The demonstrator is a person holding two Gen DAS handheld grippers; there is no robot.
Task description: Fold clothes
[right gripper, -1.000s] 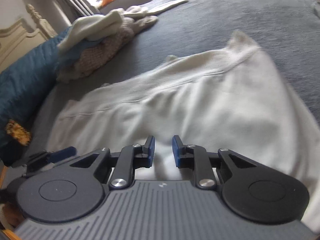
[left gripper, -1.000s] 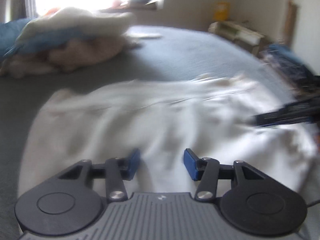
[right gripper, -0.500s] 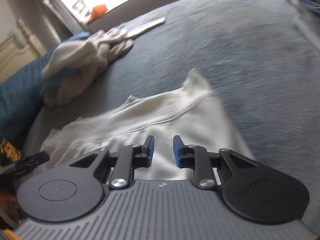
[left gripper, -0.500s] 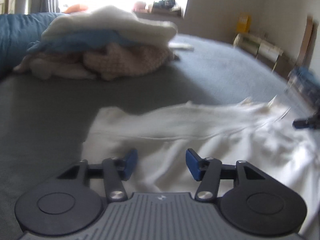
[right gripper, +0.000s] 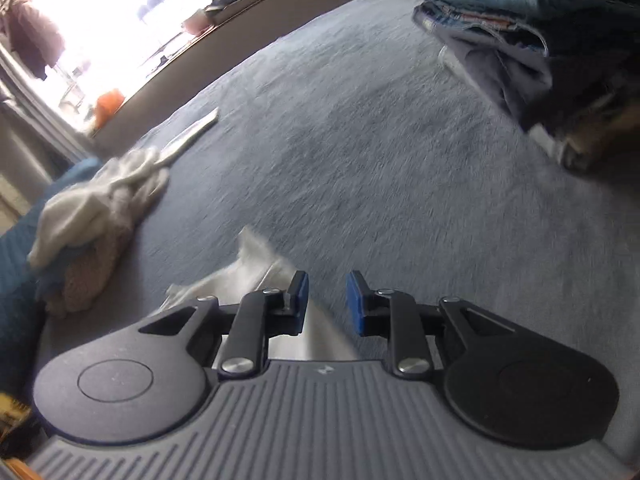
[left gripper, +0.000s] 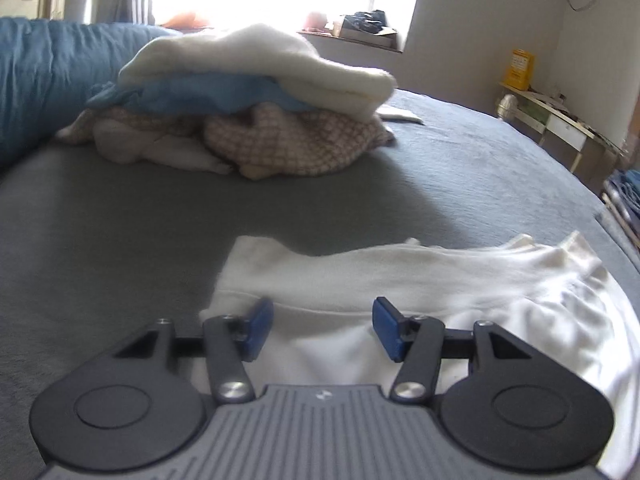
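Observation:
A white garment (left gripper: 420, 280) lies spread flat on the grey bed. In the left wrist view my left gripper (left gripper: 323, 330) hovers low over the garment's left part, open, with nothing between its blue pads. In the right wrist view my right gripper (right gripper: 327, 303) is open with a narrow gap, nothing gripped. It sits over the right edge of the white garment (right gripper: 256, 268), of which only a blurred corner shows ahead of the left pad.
A heap of unfolded clothes (left gripper: 248, 120), white, blue and checked, lies at the far side of the bed (left gripper: 100, 232), and shows as a clothes heap (right gripper: 100, 208) in the right view. A folded stack of denim (right gripper: 540, 40) stands at the right. A blue duvet (left gripper: 40, 80) lies left.
Both grippers have swung outward along the garment: the left toward its left part, the right toward its right edge. The right gripper's gap has widened slightly. The denim stack has come into the right view.

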